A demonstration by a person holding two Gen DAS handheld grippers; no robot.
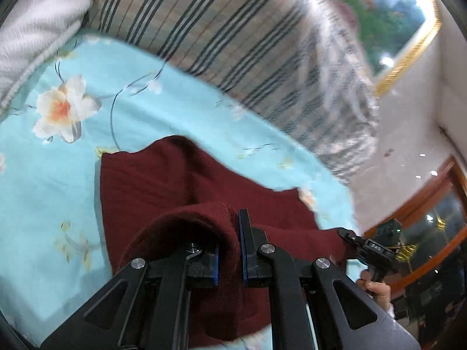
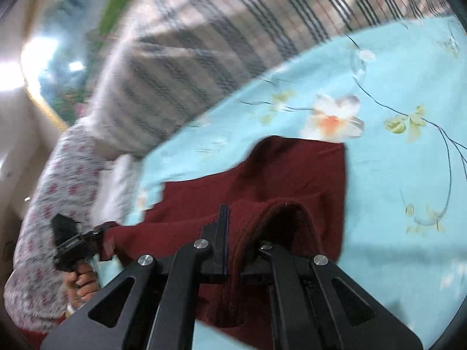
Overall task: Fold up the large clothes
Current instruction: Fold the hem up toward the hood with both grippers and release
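Note:
A dark red knitted garment (image 1: 181, 186) lies partly on a light blue flowered bedsheet (image 1: 58, 175), with its near edge lifted. My left gripper (image 1: 229, 250) is shut on a bunched fold of that edge. In the right wrist view the same dark red garment (image 2: 280, 175) hangs from my right gripper (image 2: 233, 248), shut on another fold of the edge. Each view shows the other gripper holding the far corner: the right gripper (image 1: 364, 248) at the right, the left gripper (image 2: 84, 242) at the left, with a hand below it. The cloth stretches between the two.
A striped beige and black blanket (image 1: 233, 43) is piled along the far side of the bed. A white ribbed pillow or cloth (image 1: 35, 35) lies at the far left. A person's patterned sleeve (image 2: 52, 192) shows at the left. A framed picture (image 1: 394, 14) hangs on the wall.

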